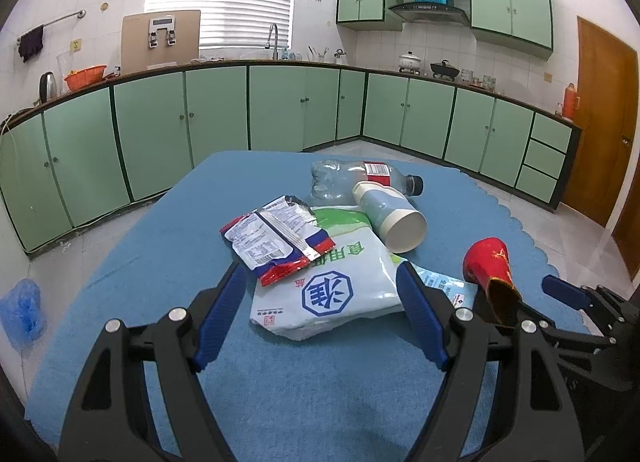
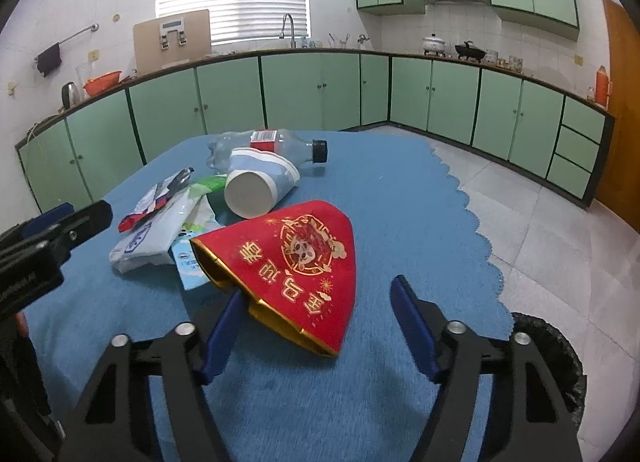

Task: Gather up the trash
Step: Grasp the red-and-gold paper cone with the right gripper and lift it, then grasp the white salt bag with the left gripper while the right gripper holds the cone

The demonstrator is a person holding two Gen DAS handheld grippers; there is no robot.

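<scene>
Green-cabinet kitchen, tiled floor; work surface is a table under a blue cloth (image 1: 132, 262) with a scalloped edge.

Trash sits in one loose heap mid-cloth, probably dumped together, so pieces overlap. A snack wrapper (image 1: 276, 240) lies partly on a white salt bag (image 1: 332, 290). A paper cup (image 1: 394, 216) lies on its side, open mouth toward the cameras, leaning against a clear bottle (image 1: 360, 178) that also lies flat, cap to the right. A small light-blue packet (image 2: 190, 262) pokes out from under the bag. A flattened red paper cup (image 2: 292, 262) with gold rim lies nearest, at the right edge of the heap.

Left gripper (image 1: 320, 314): jaws apart, straddling the near corner of the salt bag, pads not pressing it. Looks lined up to take the bag or wrapper.

Right gripper (image 2: 316, 326): jaws apart, the red cup's near rim between them. Left pad is at or touching the gold rim; right pad stands clear. Nothing clamped yet. The flattened shape offers a thin edge, which suits a pinch from this low angle.

A black-lined bin (image 2: 560, 354) shows at lower right beside the table, likely why the right side works the nearest piece first.

Risk: the flat cup may slide on the cloth rather than lift.
</scene>
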